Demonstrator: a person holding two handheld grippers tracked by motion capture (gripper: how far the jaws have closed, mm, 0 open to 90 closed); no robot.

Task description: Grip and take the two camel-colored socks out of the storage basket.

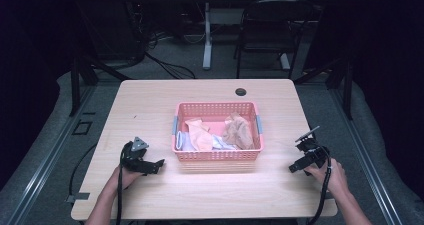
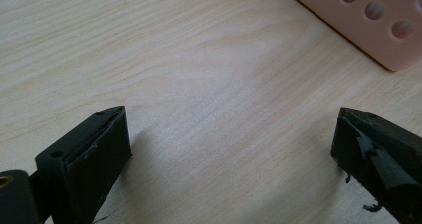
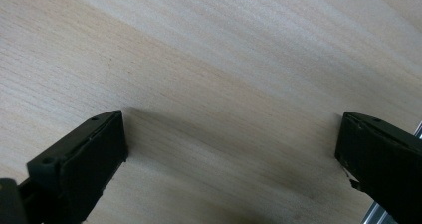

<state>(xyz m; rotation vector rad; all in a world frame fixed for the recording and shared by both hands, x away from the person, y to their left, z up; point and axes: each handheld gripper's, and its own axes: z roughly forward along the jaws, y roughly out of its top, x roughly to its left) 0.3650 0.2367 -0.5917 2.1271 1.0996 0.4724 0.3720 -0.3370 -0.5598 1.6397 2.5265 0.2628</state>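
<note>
A pink plastic basket (image 1: 217,156) stands mid-table and holds several crumpled cloths in peach (image 1: 199,133), tan (image 1: 238,130) and pale blue. My left gripper (image 1: 159,163) rests low over the wood to the basket's left, held by a hand, jaws wide apart with nothing between them. In the left gripper view that gripper (image 2: 231,134) faces bare wood, with the basket's perforated corner (image 2: 378,25) at upper right. My right gripper (image 1: 294,168) lies near the table's right front, open and empty. In the right gripper view the same gripper (image 3: 231,139) looks down on bare wood.
The light wooden table (image 1: 150,105) has a round cable hole (image 1: 241,91) at its back. A black chair (image 1: 272,27) and another table's leg (image 1: 207,45) stand beyond it. Cables trail from both grippers toward the front edge.
</note>
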